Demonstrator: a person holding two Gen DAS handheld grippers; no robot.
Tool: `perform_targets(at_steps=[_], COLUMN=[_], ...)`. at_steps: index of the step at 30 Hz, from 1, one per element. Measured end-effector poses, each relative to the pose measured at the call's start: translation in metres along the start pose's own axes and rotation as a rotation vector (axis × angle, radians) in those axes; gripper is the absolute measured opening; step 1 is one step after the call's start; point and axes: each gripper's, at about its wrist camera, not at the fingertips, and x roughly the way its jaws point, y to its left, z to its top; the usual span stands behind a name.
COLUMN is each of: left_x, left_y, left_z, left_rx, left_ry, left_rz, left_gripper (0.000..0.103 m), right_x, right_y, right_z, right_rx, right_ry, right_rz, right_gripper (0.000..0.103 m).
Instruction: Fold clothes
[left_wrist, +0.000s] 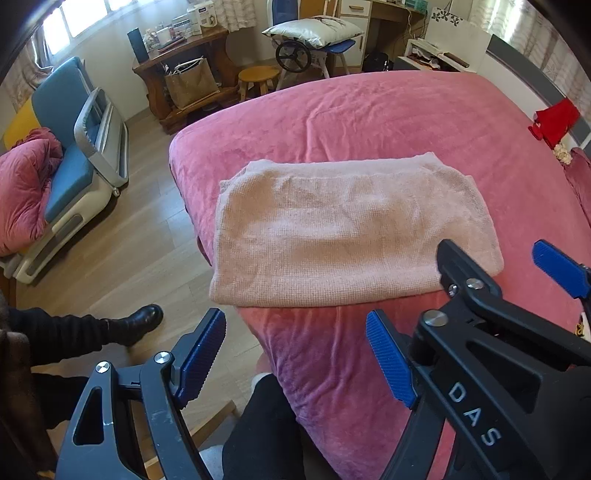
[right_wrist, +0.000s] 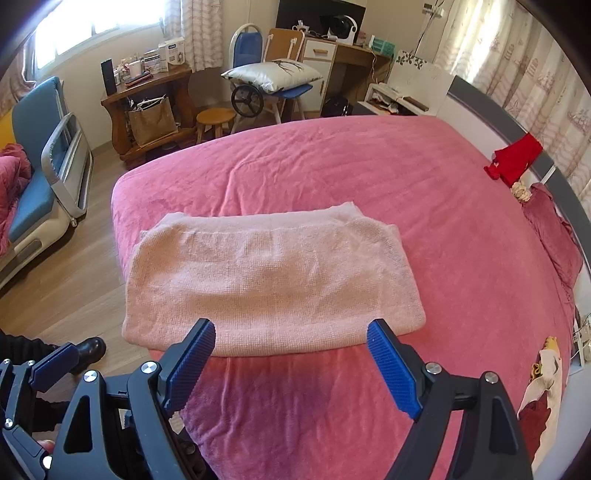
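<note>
Near the foot corner of the bed, a pale pink knit garment lies folded into a flat rectangle on the deep pink plush bedspread, its long folded edge turned toward the cameras. Both claws hang above the bed short of that edge, touching nothing. The left claw is released, its two ribbed blue pads spread wide with bare bedspread and the person's dark-clad leg between them. The right claw is likewise released and empty, its pads parted over the garment's near edge; in the left wrist view it shows as a black frame just to the right of the left claw, crossing the garment's near right corner. A black boot stands on the wooden floor beside the bed. A red cloth sits far off at the bed's right edge against the grey headboard. Beyond the bed stand a small round wooden stool and a chair carrying a white pillow.
</note>
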Motion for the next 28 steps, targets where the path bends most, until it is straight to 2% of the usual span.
perform_targets(at_steps=[9,14,18,25,28], left_x=[0.004,0.008,0.005,-0.004,-0.001], left_y=[0.003,0.007,0.005,0.004,0.006], left_z=[0.001,-0.001,-0.001,0.000,0.003], left_rx=[-0.021,-0.069,-0.070,-0.062,-0.058], left_ry=[0.039,0.066,0.042,-0.045,-0.033], left_rz=[0.030,-0.027,-0.012,0.031,0.027], left_gripper=[0.080,0.080,0.080,0.080,0.080], right_x=[-0.002,-0.003,-0.003,-0.004,-0.002], right_y=[-0.001,-0.001,-0.002,0.000,0.000], right_z=[0.000,0.002,0.003,0.000,-0.001], right_rx=[0.000,-0.004,-0.001,0.006,0.003], right_ry=[-0.016,-0.023,-0.024,-0.025,-0.018], right_rz=[-0.004,0.004,0.011,0.015,0.014], right_gripper=[0.086,0.086,0.086,0.086,0.086])
